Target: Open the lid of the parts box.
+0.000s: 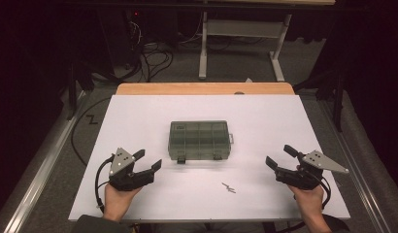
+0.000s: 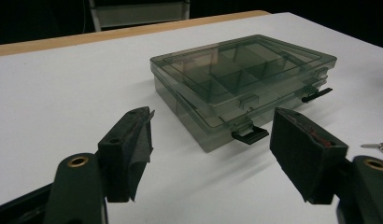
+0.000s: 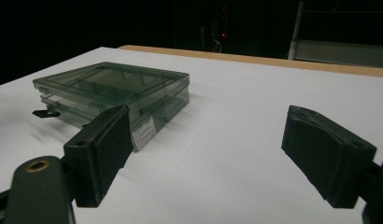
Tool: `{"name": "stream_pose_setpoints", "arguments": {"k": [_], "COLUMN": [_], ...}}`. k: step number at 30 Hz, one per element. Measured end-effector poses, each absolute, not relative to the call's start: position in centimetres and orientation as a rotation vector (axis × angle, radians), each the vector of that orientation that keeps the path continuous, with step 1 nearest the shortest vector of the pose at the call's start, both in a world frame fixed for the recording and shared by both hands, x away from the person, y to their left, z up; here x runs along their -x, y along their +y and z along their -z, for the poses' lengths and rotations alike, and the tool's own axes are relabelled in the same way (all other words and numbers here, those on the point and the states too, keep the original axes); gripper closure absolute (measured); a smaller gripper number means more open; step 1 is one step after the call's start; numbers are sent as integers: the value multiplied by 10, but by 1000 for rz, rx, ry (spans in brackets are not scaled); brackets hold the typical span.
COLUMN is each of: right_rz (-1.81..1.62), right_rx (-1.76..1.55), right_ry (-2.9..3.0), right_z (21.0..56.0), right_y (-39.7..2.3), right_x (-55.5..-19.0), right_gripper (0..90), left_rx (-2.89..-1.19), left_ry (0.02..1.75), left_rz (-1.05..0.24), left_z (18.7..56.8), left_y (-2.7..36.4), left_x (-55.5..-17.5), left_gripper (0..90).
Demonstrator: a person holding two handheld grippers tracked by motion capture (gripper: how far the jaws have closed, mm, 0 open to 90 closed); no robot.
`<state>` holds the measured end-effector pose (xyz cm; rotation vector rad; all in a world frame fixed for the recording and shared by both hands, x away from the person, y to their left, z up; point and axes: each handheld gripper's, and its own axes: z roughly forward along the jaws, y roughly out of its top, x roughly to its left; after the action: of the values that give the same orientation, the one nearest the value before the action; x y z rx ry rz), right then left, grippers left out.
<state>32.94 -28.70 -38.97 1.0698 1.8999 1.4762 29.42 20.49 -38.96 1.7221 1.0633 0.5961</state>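
Smoky box (image 1: 200,140): lid shut, latches toward the person, mid-table (image 1: 139,111).
Left gripper (image 1: 147,161): jaws apart, empty, near box's front-left.
Right gripper (image 1: 279,158): jaws apart, empty, off box's right.
Screws (image 1: 228,188): before the box.

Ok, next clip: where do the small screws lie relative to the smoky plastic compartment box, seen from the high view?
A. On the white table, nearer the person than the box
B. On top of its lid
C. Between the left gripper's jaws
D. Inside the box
A: in the high view the screws lie loose on the bare white table, apart from the closed compartment box and on the person's side of it.
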Motion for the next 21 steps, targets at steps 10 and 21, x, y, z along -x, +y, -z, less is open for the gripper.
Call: {"name": "stream_pose_setpoints", "arguments": {"k": [10,21], "right_rz": [-1477,-1478], "right_rx": [-1069,-1068], "right_ry": [1899,1896], "right_z": [389,389], "right_y": [-286,-286], "right_x": [-329,-328], "right_gripper": [179,179], "left_rx": [-1721,-1732], "left_ry": [1068,1068], "left_rz": [-591,-604], "left_z": [390,390], "left_y": [205,205], "left_x": [-294,-293], "left_gripper": [298,301]}}
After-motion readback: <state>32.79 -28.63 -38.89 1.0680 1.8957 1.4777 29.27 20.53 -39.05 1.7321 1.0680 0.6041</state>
